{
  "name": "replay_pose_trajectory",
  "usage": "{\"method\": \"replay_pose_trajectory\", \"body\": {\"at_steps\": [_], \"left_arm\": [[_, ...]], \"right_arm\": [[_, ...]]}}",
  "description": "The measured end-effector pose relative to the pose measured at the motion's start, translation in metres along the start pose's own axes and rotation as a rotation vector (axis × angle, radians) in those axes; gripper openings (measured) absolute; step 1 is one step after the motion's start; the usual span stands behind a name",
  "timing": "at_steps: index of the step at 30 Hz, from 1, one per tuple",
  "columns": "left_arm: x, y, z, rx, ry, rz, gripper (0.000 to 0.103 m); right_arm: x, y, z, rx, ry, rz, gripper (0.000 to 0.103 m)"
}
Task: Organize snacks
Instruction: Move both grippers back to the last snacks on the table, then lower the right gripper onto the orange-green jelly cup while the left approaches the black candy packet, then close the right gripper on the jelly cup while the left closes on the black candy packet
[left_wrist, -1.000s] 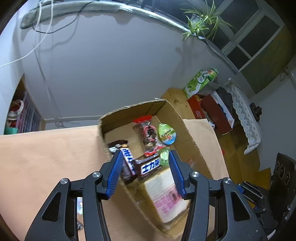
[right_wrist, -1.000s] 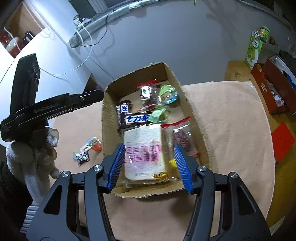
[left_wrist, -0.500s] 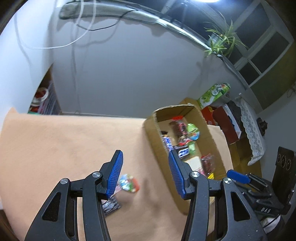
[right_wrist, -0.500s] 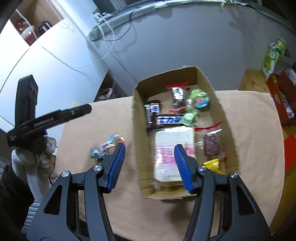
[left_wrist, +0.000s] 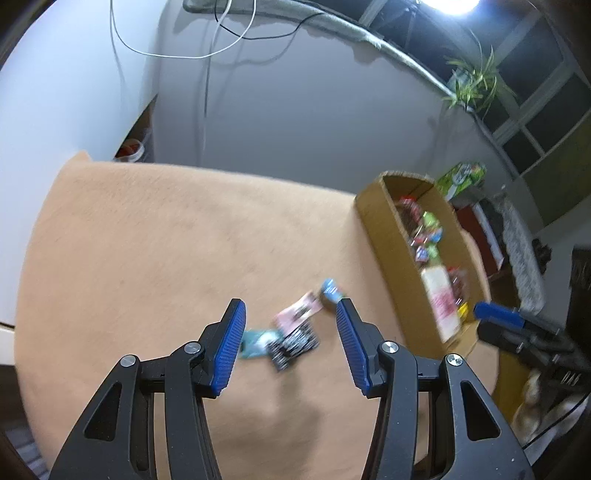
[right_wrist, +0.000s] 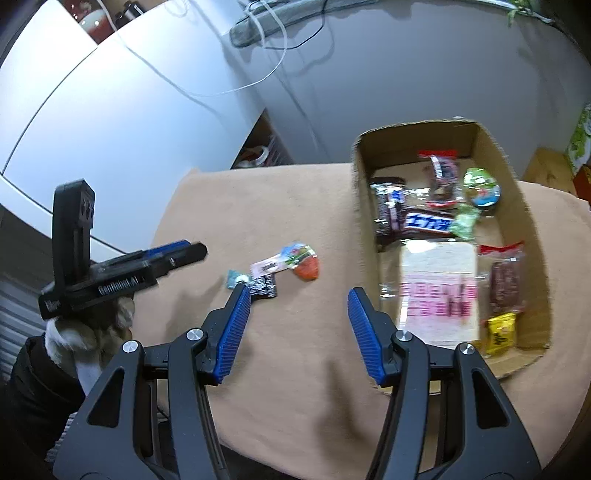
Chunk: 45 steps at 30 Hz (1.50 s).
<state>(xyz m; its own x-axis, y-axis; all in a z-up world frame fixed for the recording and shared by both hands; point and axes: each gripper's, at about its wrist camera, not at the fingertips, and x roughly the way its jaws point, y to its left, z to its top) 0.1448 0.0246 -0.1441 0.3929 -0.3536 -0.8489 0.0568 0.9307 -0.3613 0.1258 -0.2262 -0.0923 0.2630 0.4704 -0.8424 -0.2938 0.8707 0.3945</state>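
A cardboard box (right_wrist: 532, 206) holds several snacks: chocolate bars (right_wrist: 424, 221), a bread pack (right_wrist: 439, 291), a red-sealed snack bag (right_wrist: 506, 280) and a yellow packet (right_wrist: 500, 332). It also shows in the left wrist view (left_wrist: 388, 229). Loose on the tan cloth lie a black packet (left_wrist: 293, 343), a pink wrapper (left_wrist: 297, 314) and a teal packet (left_wrist: 256, 343); they also show in the right wrist view (right_wrist: 264, 284). My left gripper (left_wrist: 288, 345) is open and empty, low over these loose snacks. My right gripper (right_wrist: 295, 328) is open and empty, left of the box.
The tan cloth (left_wrist: 147, 258) covers the table, which ends at a grey wall (left_wrist: 295, 110). A green carton (left_wrist: 461, 177) and red boxes stand beyond the box. The right gripper shows in the left wrist view (left_wrist: 517, 328); the left gripper shows in the right wrist view (right_wrist: 122, 269).
My left gripper has swung left from over the box to above the loose snacks on the cloth. My right gripper has also shifted left, off the box.
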Motion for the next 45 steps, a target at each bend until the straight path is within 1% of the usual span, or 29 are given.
{"method": "replay_pose_trajectory", "body": {"at_steps": [1, 3, 5, 8, 10, 11, 12, 15, 18, 20, 22, 30, 34, 36, 37, 39, 41, 43, 44, 45], "left_arm": [[0.001, 0.001, -0.005, 0.014, 0.004, 0.013, 0.050], [0.000, 0.003, -0.012, 0.032, 0.003, 0.014, 0.050], [0.000, 0.000, -0.019, 0.075, -0.004, 0.023, 0.050], [0.006, -0.010, -0.028, 0.176, 0.002, 0.035, 0.047], [0.013, -0.018, -0.032, 0.237, 0.014, 0.042, 0.040], [0.016, -0.020, -0.034, 0.260, 0.020, 0.036, 0.038], [0.019, -0.022, -0.035, 0.285, 0.026, 0.027, 0.036], [0.027, -0.026, -0.037, 0.335, 0.041, 0.016, 0.035], [0.037, -0.022, -0.036, 0.352, 0.056, -0.003, 0.029], [0.041, -0.019, -0.038, 0.352, 0.062, -0.005, 0.028], [0.045, -0.017, -0.037, 0.354, 0.068, -0.019, 0.025], [0.056, -0.023, -0.038, 0.403, 0.085, -0.045, 0.025], [0.061, -0.027, -0.037, 0.427, 0.089, -0.069, 0.025], [0.061, -0.028, -0.039, 0.443, 0.083, -0.069, 0.025], [0.061, -0.029, -0.040, 0.449, 0.080, -0.074, 0.025], [0.062, -0.030, -0.041, 0.461, 0.074, -0.076, 0.025], [0.064, -0.031, -0.041, 0.468, 0.066, -0.077, 0.025], [0.064, -0.032, -0.044, 0.495, 0.050, -0.064, 0.019], [0.064, -0.033, -0.045, 0.505, 0.045, -0.058, 0.018], [0.063, -0.033, -0.046, 0.520, 0.040, -0.047, 0.014]], "right_arm": [[0.004, 0.003, 0.000, -0.006, 0.008, 0.008, 0.058], [0.011, 0.010, 0.000, -0.017, 0.021, 0.020, 0.058], [0.022, 0.016, 0.001, -0.028, 0.039, 0.023, 0.058], [0.037, 0.021, 0.004, -0.030, 0.066, 0.023, 0.057], [0.048, 0.023, 0.006, -0.034, 0.085, 0.021, 0.057], [0.054, 0.024, 0.008, -0.037, 0.096, 0.017, 0.057], [0.059, 0.024, 0.010, -0.041, 0.107, 0.012, 0.054], [0.075, 0.027, 0.015, -0.052, 0.139, -0.019, 0.050], [0.089, 0.026, 0.020, -0.056, 0.161, -0.046, 0.049], [0.099, 0.026, 0.023, -0.057, 0.180, -0.071, 0.048], [0.106, 0.026, 0.024, -0.056, 0.197, -0.088, 0.043], [0.130, 0.028, 0.031, -0.075, 0.232, -0.142, 0.042], [0.138, 0.020, 0.030, -0.046, 0.248, -0.150, 0.042], [0.142, 0.017, 0.031, -0.028, 0.248, -0.145, 0.041], [0.144, 0.014, 0.030, -0.019, 0.251, -0.143, 0.040], [0.146, 0.011, 0.030, -0.009, 0.254, -0.143, 0.034], [0.150, 0.010, 0.030, -0.001, 0.252, -0.139, 0.034], [0.150, 0.010, 0.030, -0.001, 0.250, -0.139, 0.034], [0.150, 0.010, 0.030, -0.002, 0.249, -0.139, 0.033], [0.150, 0.010, 0.030, -0.002, 0.248, -0.139, 0.033]]}}
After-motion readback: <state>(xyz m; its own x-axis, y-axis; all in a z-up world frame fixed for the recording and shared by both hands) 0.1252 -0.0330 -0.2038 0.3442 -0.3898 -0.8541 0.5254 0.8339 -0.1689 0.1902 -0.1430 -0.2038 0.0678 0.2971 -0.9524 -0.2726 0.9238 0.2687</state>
